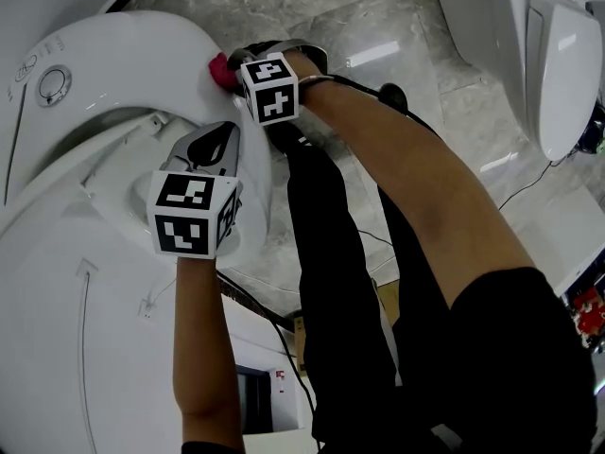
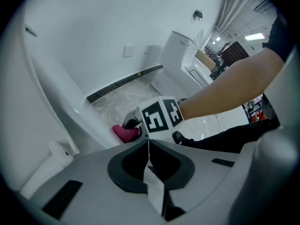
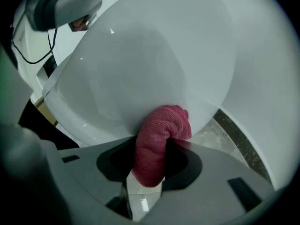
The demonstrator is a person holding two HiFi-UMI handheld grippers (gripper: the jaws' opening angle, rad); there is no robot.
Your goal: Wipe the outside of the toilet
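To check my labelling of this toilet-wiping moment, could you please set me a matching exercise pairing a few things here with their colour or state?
Things:
1. left gripper
2. right gripper
3. cloth
4. floor

States:
a. grey marble
b. shut on the cloth
c. pink, pressed against the outside of the toilet
d. shut, nothing between its jaws

Pairs: 1-d, 2-b, 3-c, 4-a

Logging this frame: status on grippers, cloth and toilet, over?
Right gripper shut on pink cloth, cloth pressed against toilet bowl outside. Left gripper shut, empty. Nothing seen blocking the wipe.
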